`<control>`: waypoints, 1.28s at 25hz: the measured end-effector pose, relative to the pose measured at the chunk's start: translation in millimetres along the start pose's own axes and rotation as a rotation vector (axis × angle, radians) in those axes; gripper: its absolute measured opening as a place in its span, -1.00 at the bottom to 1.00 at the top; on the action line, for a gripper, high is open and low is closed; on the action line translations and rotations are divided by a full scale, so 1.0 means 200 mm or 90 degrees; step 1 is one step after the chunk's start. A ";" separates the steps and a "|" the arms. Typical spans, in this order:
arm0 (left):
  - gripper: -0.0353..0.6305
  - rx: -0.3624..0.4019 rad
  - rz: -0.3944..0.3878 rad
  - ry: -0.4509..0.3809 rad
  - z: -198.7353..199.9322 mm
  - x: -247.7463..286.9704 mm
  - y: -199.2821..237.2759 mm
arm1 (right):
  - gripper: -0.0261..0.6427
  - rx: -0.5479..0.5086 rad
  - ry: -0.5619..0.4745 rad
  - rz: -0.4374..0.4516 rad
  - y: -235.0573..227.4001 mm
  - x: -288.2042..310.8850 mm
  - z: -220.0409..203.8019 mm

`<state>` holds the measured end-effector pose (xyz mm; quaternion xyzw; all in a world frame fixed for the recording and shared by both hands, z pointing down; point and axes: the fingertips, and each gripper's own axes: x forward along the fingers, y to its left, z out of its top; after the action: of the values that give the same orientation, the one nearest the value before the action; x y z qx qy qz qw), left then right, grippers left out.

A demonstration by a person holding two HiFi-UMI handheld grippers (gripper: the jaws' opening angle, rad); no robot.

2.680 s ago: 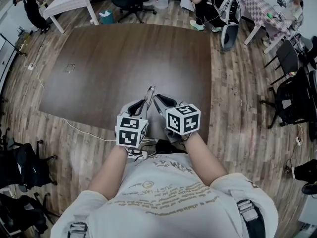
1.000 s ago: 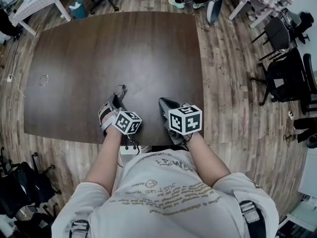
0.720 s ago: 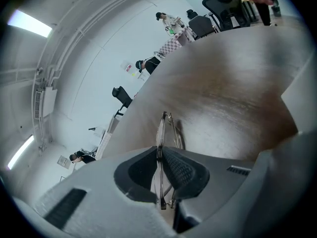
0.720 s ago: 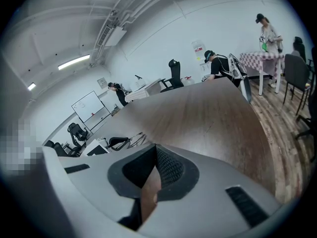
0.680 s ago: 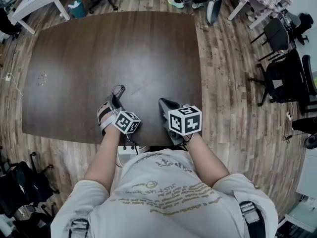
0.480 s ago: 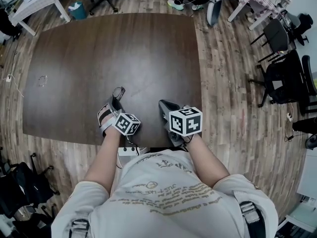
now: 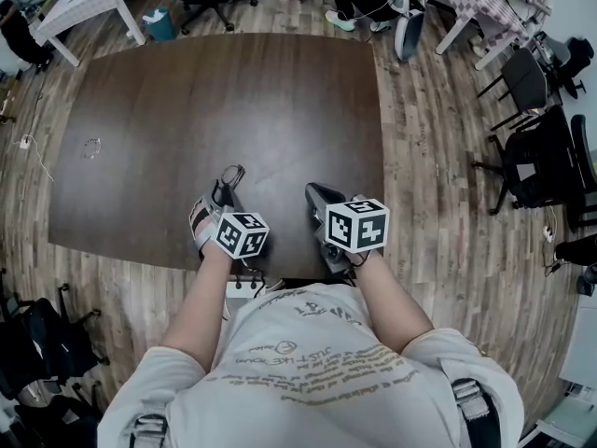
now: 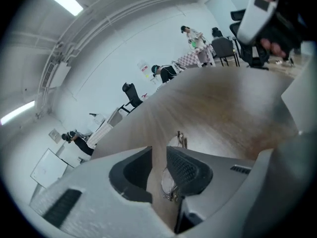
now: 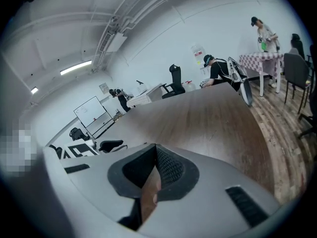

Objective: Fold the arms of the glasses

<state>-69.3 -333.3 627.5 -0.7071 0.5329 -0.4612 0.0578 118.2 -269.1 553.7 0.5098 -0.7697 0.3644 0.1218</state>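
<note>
Glasses (image 7: 232, 172) lie on table (image 7: 177, 101) between left gripper's (image 7: 223, 189) jaws, just opened.

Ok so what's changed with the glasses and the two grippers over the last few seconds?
The left gripper carried the thin wire-framed glasses leftwards away from the right gripper, and its jaws have just been opening, letting the glasses go; they lie on the dark brown table between the open jaws. The right gripper stayed put, jaws shut and empty.
</note>
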 end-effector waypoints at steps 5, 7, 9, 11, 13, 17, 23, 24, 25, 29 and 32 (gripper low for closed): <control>-0.85 -0.163 -0.012 -0.057 0.13 -0.21 0.12 | -0.87 -0.039 -0.020 0.008 0.09 -0.04 0.06; -0.85 -0.249 -0.033 -0.087 0.17 -0.32 0.18 | -0.87 -0.053 -0.038 0.016 0.16 -0.07 0.10; -0.85 -0.317 -0.054 -0.116 0.21 -0.43 0.25 | -0.87 -0.071 -0.061 0.022 0.24 -0.10 0.14; -0.85 -0.353 -0.061 -0.153 0.26 -0.57 0.33 | -0.87 -0.085 -0.086 0.023 0.33 -0.15 0.18; -0.85 -0.368 -0.058 -0.189 0.30 -0.72 0.40 | -0.87 -0.098 -0.123 0.024 0.43 -0.22 0.24; -0.85 -0.396 -0.044 -0.237 0.32 -0.95 0.52 | -0.88 -0.146 -0.216 0.031 0.67 -0.35 0.35; -0.85 -0.435 -0.023 -0.256 0.18 -1.21 0.56 | -0.88 -0.201 -0.291 0.071 0.97 -0.49 0.31; -0.85 -0.442 -0.024 -0.256 0.14 -1.24 0.56 | -0.88 -0.208 -0.288 0.074 1.00 -0.49 0.28; -0.85 -0.447 -0.024 -0.254 0.10 -1.26 0.55 | -0.88 -0.214 -0.282 0.076 1.02 -0.49 0.23; -0.85 -0.458 -0.025 -0.239 -0.04 -1.34 0.54 | -0.88 -0.217 -0.261 0.078 1.08 -0.49 0.07; -0.85 -0.466 -0.032 -0.238 -0.11 -1.38 0.53 | -0.88 -0.226 -0.255 0.078 1.13 -0.51 0.00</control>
<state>-161.3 -145.4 416.5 -0.7653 0.6248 -0.1057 -0.1130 -33.9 -149.6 399.1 0.4952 -0.8595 0.1226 0.0324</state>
